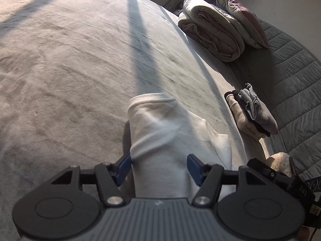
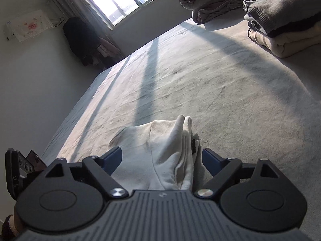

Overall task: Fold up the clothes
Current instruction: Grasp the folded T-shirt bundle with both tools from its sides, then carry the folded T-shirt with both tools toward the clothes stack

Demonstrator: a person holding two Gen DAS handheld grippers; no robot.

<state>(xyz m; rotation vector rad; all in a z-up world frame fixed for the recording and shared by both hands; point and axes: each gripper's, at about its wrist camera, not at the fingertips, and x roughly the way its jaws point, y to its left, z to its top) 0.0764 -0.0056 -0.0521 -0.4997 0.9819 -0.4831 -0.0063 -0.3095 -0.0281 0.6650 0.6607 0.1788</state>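
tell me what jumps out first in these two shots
A white garment lies bunched on the bed, right ahead of both grippers, between the open jaws of the left gripper and the right gripper. Behind it, a stack of folded clothes sits at the bed's edge, and long window shadows stripe the cover.

Right of the left gripper (image 1: pixel 158 167), the other tool's black body (image 1: pixel 301 188) bears white letters "DAS". Left of the right gripper (image 2: pixel 161 160), a black part (image 2: pixel 13 177) shows "AS". The wall poster's (image 2: pixel 30 26) print is too small to read.
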